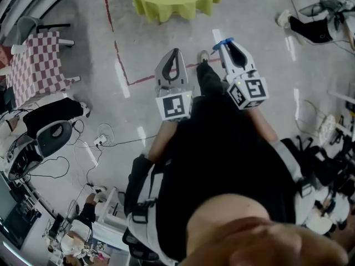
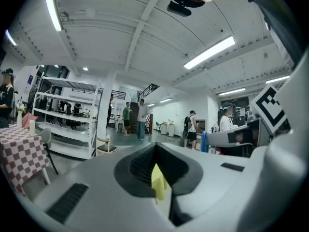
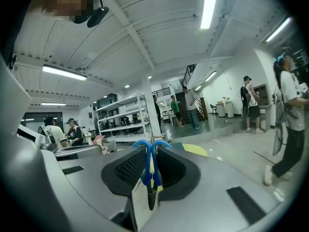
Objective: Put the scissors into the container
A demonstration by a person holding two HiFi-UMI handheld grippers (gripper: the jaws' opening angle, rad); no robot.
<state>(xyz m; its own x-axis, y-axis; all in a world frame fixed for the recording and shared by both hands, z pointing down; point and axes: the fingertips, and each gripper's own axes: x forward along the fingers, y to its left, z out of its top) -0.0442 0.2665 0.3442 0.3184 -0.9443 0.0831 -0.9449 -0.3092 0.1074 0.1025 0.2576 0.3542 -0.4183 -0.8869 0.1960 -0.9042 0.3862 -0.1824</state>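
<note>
Blue-handled scissors stand upright between the jaws of my right gripper, which is shut on them; the handle loops poke out past the fingertips. In the head view the scissors show as a blue tip at the end of the right gripper, held out over the floor. My left gripper is beside it to the left, jaws together with nothing held. In the left gripper view the left gripper shows only a thin yellow sliver in the slit between its jaws. I see no container that I can make out.
A round table with a yellow cloth stands ahead across the grey floor, a dark object on it cut off by the frame edge. A red-checked table and chairs are at the left. Cables and red tape lie on the floor. Several people stand far off.
</note>
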